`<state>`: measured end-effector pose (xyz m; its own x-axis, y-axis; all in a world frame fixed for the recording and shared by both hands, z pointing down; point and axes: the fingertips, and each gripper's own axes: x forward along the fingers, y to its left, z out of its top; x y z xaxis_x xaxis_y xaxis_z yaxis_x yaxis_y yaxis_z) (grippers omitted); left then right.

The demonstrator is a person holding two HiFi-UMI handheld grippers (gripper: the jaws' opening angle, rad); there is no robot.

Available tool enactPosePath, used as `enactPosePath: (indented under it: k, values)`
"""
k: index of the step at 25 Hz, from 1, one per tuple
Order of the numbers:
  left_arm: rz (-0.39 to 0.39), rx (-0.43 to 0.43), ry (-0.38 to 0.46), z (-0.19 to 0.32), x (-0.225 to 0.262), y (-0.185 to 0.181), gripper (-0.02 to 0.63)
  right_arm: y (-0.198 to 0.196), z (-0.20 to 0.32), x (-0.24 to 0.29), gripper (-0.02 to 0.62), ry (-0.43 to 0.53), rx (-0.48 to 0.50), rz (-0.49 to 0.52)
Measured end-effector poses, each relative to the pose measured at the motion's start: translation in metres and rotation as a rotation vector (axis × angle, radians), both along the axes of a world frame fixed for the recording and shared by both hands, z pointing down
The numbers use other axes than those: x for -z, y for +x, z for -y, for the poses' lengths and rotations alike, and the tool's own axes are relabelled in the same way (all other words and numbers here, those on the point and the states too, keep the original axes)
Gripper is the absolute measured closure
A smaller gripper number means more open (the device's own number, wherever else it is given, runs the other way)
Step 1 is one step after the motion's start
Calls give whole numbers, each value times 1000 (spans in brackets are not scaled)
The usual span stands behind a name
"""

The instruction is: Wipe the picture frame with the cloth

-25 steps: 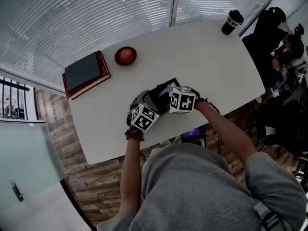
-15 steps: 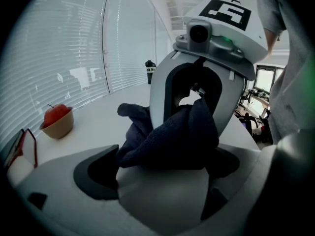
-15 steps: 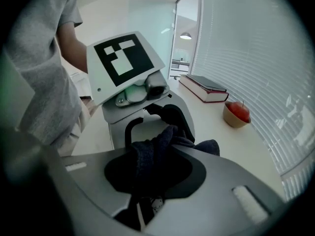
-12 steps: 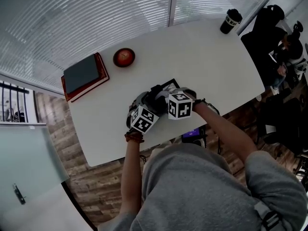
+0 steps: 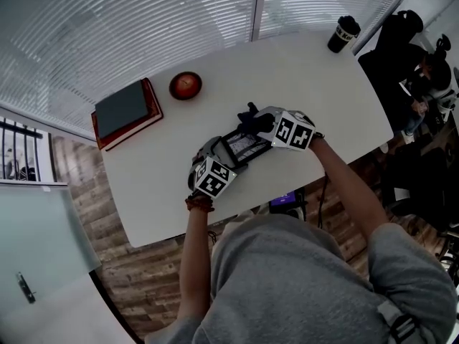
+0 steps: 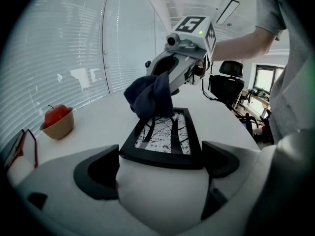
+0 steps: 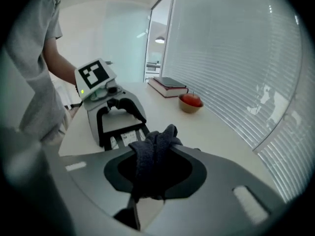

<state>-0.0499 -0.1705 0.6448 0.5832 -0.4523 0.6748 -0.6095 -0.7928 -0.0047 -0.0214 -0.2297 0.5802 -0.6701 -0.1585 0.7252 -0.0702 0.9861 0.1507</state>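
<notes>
One picture frame (image 5: 246,147), one cloth (image 5: 251,118), two grippers. Around them the white table (image 5: 323,84) carries two stacked books (image 5: 125,110) at its far left corner, one bowl (image 5: 186,85) with one red apple just beside them along the far edge, and one dark lidded cup (image 5: 343,33) at the far right corner.

The frame sits near the middle of the tabletop, a little toward the near edge, with its long sides running from near left to far right. It is a slim rectangle with a plain black border, and the print inside is white with black branching lines and speckle. The left gripper view shows its near short end raised off the table while the far end slopes down.

The left gripper (image 5: 228,156) has its two jaws closed in against the two corners of that near short end, one dark jaw at each side, and the frame (image 6: 165,134) spans the gap between them.

The right gripper (image 5: 269,124) is at the frame's far end, jaws pinched tight on the cloth (image 7: 155,156), a dark blue bunch of soft fabric that bulges out ahead of the jaws. From the left gripper view the cloth (image 6: 150,96) hangs down from the right gripper (image 6: 167,75) onto the far left part of the frame, covering that corner of the border and the print
</notes>
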Motion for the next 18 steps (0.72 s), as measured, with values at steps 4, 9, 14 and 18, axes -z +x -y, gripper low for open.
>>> enactPosePath:
  k: [4, 9, 14, 18]
  values:
    - [0, 1, -2, 0, 0, 1, 75, 19, -7, -23, 494, 3, 42, -107]
    - [1, 1, -1, 0, 0, 2, 75, 30, -18, -36, 495, -52, 11, -93]
    - [-1, 4, -1, 1, 0, 2, 75, 39, -33, -38, 497, -147, -32, -50]
    - [-1, 0, 0, 1, -1, 3, 75, 45, -45, -39, 499, -195, -68, -3]
